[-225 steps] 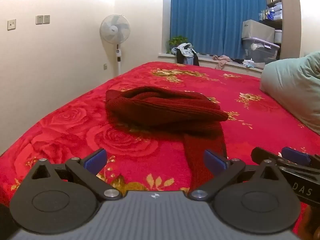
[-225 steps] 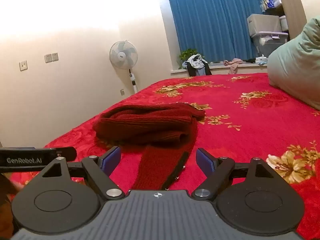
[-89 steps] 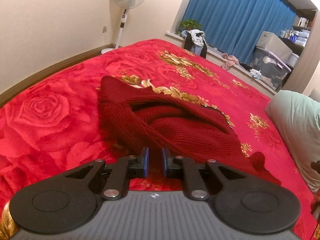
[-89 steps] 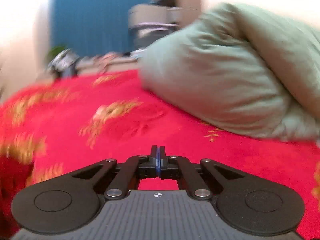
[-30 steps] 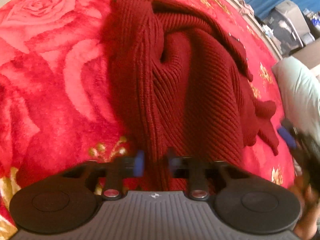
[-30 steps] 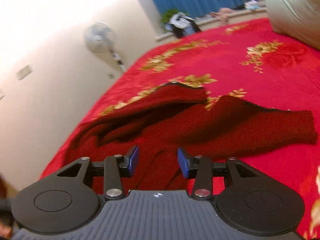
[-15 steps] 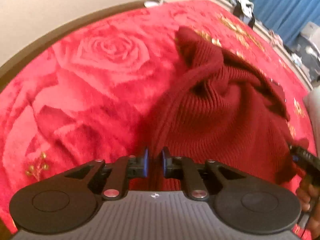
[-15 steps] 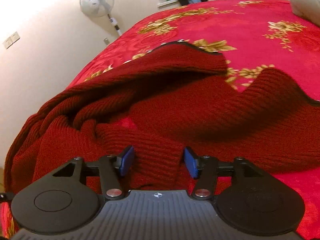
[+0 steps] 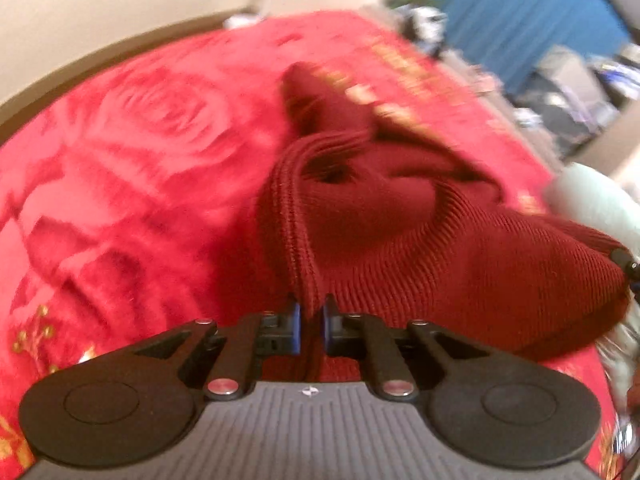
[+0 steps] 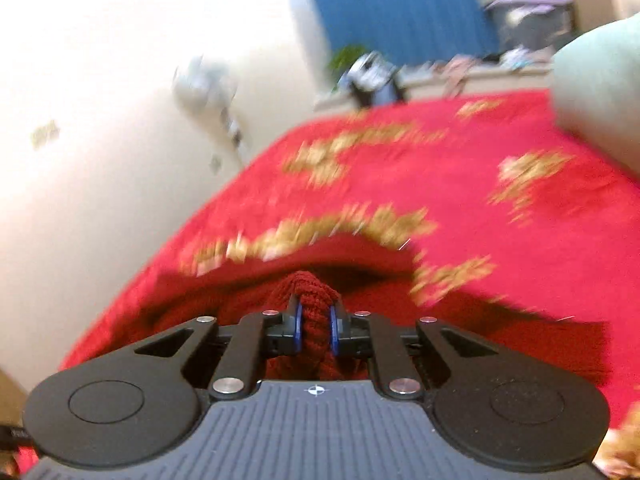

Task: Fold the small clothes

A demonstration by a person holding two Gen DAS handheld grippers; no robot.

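Observation:
A dark red knitted sweater (image 9: 420,240) lies bunched on the red rose-patterned bed cover (image 9: 140,152). My left gripper (image 9: 311,322) is shut on a ribbed edge of the sweater and holds it lifted off the cover. In the right wrist view my right gripper (image 10: 316,326) is shut on a thick fold of the same sweater (image 10: 312,292), which trails back toward the bed. The right gripper's tip (image 9: 624,260) shows at the right edge of the left wrist view, at the sweater's far corner. Both views are blurred by motion.
A pale green pillow (image 10: 600,92) lies at the right of the bed. Blue curtains (image 10: 400,12), a standing fan (image 10: 208,84) and a cream wall lie beyond the bed. Storage boxes (image 9: 568,80) stand at the far right.
My right gripper has shut on a fold of the sweater it was straddling open. Both grippers have lifted the sweater, and both views swing with the motion.

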